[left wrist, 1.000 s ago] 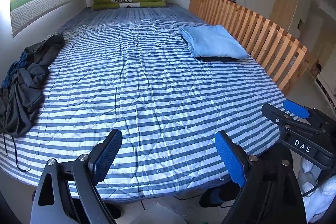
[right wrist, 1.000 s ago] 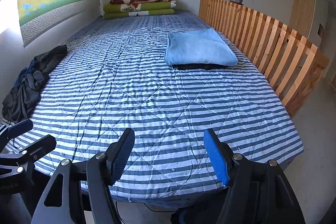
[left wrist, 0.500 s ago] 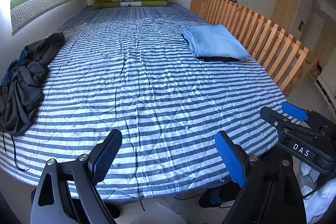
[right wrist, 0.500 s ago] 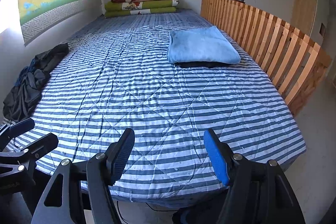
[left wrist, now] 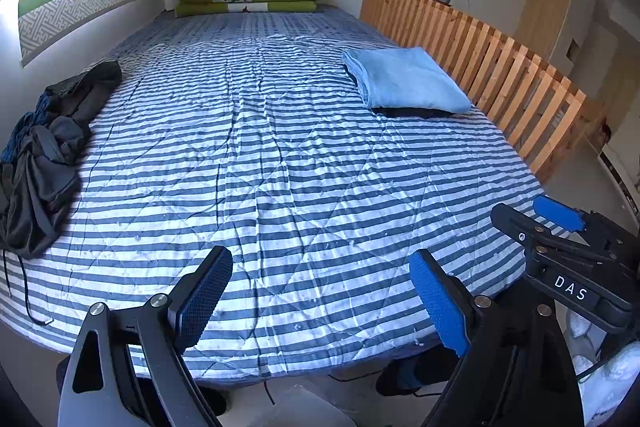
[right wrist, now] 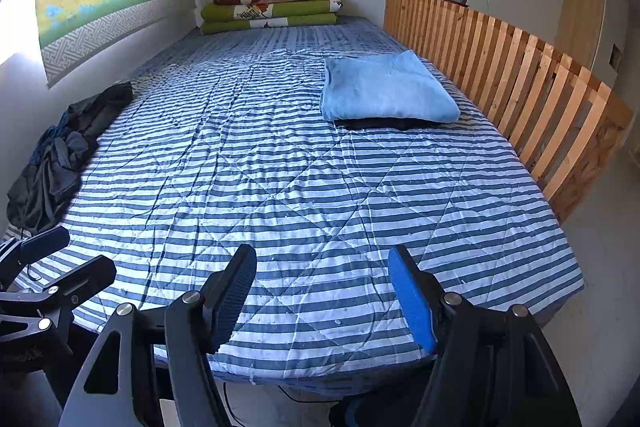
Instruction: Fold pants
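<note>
Holding both tools above the near edge of the bed (left wrist: 304, 187), I read the following status. The left tongs (left wrist: 320, 301) stand apart with nothing between the pads; the right tongs (right wrist: 326, 301) likewise stand apart and empty. Neither touches any fabric. The unfolded garments, which I take to include the pants to be worked, lie as a dark crumpled heap (left wrist: 44, 163) at the left side of the bed against the wall, well apart from both tongs; I cannot tell from these views how many pieces the heap contains or which of them are pants. On the right side of the bed, near the wooden slat rail (left wrist: 500, 67), a folded stack (right wrist: 384, 91) is already in place: a light blue item on top of a dark item, edges roughly squared. I judge that this stack represents finished work and that the heap represents the remainder. The middle of the bed is bare striped cover. In my judgement the cycle stands between items: one fold appears complete, no new garment is picked up yet. The next step calls for moving toward the heap at the left, clamping one garment, and drawing it onto the bare middle of the bed for spreading.
</note>
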{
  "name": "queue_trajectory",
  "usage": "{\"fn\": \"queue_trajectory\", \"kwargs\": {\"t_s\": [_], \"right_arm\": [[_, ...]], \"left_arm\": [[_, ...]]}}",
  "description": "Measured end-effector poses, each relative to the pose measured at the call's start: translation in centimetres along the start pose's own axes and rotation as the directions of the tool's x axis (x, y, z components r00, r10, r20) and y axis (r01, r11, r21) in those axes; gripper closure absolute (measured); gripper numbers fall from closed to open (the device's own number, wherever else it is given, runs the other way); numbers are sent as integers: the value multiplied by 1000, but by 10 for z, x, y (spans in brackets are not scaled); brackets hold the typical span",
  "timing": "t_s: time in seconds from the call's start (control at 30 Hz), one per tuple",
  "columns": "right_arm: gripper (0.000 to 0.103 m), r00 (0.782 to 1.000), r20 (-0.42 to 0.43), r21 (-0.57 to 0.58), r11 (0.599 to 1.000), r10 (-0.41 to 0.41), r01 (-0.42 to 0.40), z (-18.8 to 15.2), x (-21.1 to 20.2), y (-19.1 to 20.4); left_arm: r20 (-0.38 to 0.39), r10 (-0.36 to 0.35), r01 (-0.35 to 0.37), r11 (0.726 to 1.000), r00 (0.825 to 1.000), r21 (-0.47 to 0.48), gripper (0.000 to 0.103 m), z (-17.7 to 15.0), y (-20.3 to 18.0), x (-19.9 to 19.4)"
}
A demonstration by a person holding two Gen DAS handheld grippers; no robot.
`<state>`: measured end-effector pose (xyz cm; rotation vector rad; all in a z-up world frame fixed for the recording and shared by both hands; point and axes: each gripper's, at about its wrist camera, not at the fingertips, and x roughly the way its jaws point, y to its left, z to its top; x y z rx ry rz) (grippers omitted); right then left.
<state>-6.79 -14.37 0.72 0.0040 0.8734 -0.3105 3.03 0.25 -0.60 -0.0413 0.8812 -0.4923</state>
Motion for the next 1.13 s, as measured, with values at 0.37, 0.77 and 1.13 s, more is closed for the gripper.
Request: {"fn": "queue_trajectory", "kwargs": {"t_s": [0.37, 0.77, 1.13], "right_arm": [[38, 1000, -10, 5, 1000, 4, -4, -1, 2, -1], [38, 1000, -20, 3, 1000, 6, -6, -4, 5, -1], [38, 999, -35, 8, 1000, 6, -6, -7, 10, -1]], "left_arm": [[-3, -5, 5, 1000, 1000, 7, 11, -1, -2, 0], [0, -1, 1, 1000, 1000, 5, 11, -1, -2, 1], [-8, 12, -12, 1000, 1000, 3, 11, -3, -2, 5]]}}
